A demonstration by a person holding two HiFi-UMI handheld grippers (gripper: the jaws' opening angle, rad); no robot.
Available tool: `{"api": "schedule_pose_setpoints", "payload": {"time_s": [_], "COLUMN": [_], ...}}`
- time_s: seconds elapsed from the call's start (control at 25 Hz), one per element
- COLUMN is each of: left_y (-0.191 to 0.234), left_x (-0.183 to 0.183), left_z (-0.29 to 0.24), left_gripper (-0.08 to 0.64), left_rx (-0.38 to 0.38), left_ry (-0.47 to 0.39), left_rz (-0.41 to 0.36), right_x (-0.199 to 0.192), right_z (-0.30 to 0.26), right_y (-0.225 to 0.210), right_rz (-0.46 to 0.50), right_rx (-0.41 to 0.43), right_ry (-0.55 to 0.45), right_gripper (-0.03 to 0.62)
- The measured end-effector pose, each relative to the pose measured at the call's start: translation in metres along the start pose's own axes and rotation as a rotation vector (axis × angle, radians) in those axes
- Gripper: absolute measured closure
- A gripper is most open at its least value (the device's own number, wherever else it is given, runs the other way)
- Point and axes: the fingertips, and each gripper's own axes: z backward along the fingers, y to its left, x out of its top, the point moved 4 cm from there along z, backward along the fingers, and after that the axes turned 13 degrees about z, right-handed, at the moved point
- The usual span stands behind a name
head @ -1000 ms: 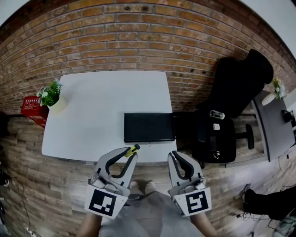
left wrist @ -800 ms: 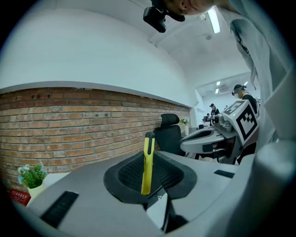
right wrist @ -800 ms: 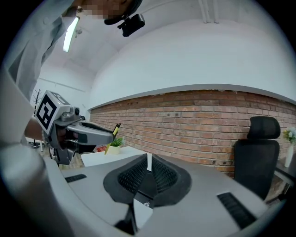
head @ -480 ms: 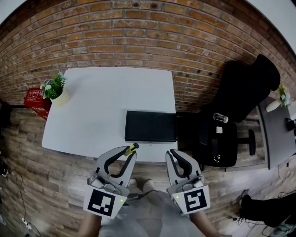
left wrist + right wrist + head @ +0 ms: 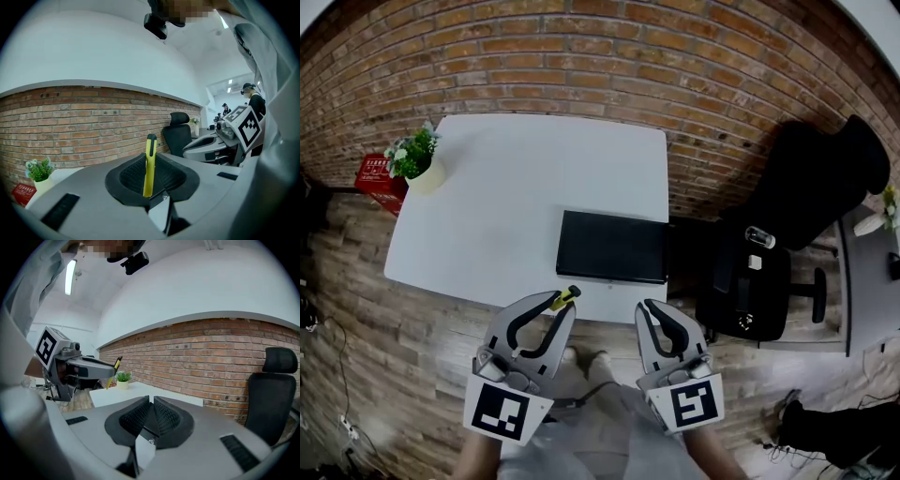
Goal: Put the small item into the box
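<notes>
A thin yellow item with a black tip (image 5: 565, 298) stands clamped between the jaws of my left gripper (image 5: 562, 302), just short of the table's near edge. In the left gripper view the yellow item (image 5: 149, 164) rises upright from the pads, with my left gripper (image 5: 150, 180) shut on it. The black box (image 5: 614, 247) lies flat on the white table (image 5: 506, 206), at its right front part, beyond both grippers. My right gripper (image 5: 646, 309) hangs beside the left one, shut and empty. Its pads (image 5: 140, 416) meet with nothing between them in the right gripper view, where the closed tips of my right gripper (image 5: 152, 400) show.
A small potted plant (image 5: 417, 161) stands at the table's far left corner, with a red crate (image 5: 373, 174) on the floor beside it. A black office chair (image 5: 787, 216) sits to the right of the table. A brick wall (image 5: 609, 66) backs the table.
The table and box have drawn slightly closer and lower in the head view. Both grippers keep their poses, the left still holding the yellow item.
</notes>
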Motion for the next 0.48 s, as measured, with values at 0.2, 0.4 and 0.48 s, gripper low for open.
{"api": "schedule_pose_setpoints", "payload": {"time_s": [0.2,0.4,0.48], "left_y": [0.008,0.011,0.014], "left_x": [-0.017,-0.032,-0.039], "left_z": [-0.005,-0.009,-0.01], "left_gripper": [0.489,0.489,0.489], "left_rx": [0.038,0.066,0.078], "left_ry": [0.036,0.072,0.085], "left_rz": [0.034,0.05,0.064], "right_x": [-0.022,-0.053,-0.065], "right_z": [-0.019,-0.036,-0.045], "right_y": [0.004,0.006,0.008], "right_rz": [0.008,-0.001,-0.004], "right_rx": [0.056,0.1,0.111], "right_ry": [0.033,0.076,0.094], "right_gripper": [0.535,0.535,0.535]}}
